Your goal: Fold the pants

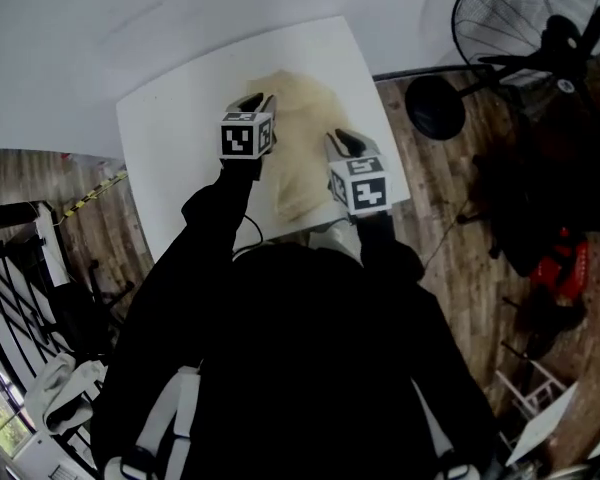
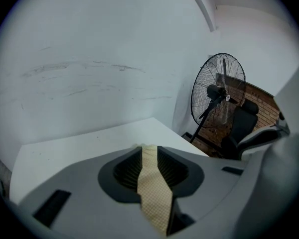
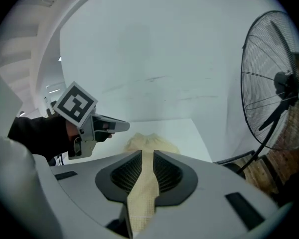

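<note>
Cream-yellow pants [image 1: 302, 143] lie crumpled on the white table [image 1: 180, 158], partly lifted by both grippers. My left gripper [image 1: 254, 103] is shut on a strip of the pants [image 2: 152, 183], which runs between its jaws in the left gripper view. My right gripper [image 1: 342, 144] is shut on another edge of the pants [image 3: 142, 193], with more of the fabric bunched beyond the jaws. In the right gripper view the left gripper [image 3: 122, 126] shows at the left, held above the table beside the pants.
A black standing fan [image 1: 540, 23] stands on the wooden floor to the table's right, also visible as the fan [image 3: 279, 83] close by. A black office chair [image 2: 241, 121] sits behind the fan. A white wall lies behind the table's far edge.
</note>
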Demonstrator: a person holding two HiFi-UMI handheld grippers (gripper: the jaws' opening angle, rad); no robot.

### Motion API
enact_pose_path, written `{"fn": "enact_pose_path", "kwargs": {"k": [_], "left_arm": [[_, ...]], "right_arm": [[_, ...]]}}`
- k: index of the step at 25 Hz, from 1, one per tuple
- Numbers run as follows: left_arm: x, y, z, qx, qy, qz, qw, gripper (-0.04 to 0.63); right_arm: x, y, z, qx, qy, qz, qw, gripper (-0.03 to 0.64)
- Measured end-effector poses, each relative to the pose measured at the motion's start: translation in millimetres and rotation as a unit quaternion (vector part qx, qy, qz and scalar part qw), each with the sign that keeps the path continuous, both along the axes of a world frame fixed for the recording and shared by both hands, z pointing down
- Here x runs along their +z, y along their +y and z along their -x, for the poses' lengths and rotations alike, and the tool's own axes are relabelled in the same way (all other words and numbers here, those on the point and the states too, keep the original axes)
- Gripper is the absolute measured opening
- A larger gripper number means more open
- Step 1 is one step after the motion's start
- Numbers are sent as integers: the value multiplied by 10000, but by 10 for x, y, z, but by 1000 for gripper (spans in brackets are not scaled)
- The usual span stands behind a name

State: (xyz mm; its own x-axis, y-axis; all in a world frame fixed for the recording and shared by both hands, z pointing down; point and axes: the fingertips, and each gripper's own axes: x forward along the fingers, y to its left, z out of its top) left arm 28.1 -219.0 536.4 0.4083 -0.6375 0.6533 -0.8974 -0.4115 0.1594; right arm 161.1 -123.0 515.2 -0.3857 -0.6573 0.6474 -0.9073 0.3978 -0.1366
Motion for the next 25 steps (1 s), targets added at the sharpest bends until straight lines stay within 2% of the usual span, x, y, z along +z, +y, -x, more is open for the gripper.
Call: {"fn": "enact_pose_path", "kwargs": {"k": [7, 14, 25], "left_arm": [[120, 113, 286, -305, 81, 144, 9994, 78], [379, 120, 496, -599, 173, 378, 9973, 78], [831, 68, 610, -907, 319, 693, 9930, 78]], "right_arm": [[27, -419, 240, -322, 95, 1, 9994, 55], [372, -818, 408, -659, 434, 212, 9967, 61], [836, -1487, 446, -956, 1065, 110, 9896, 64]]}}
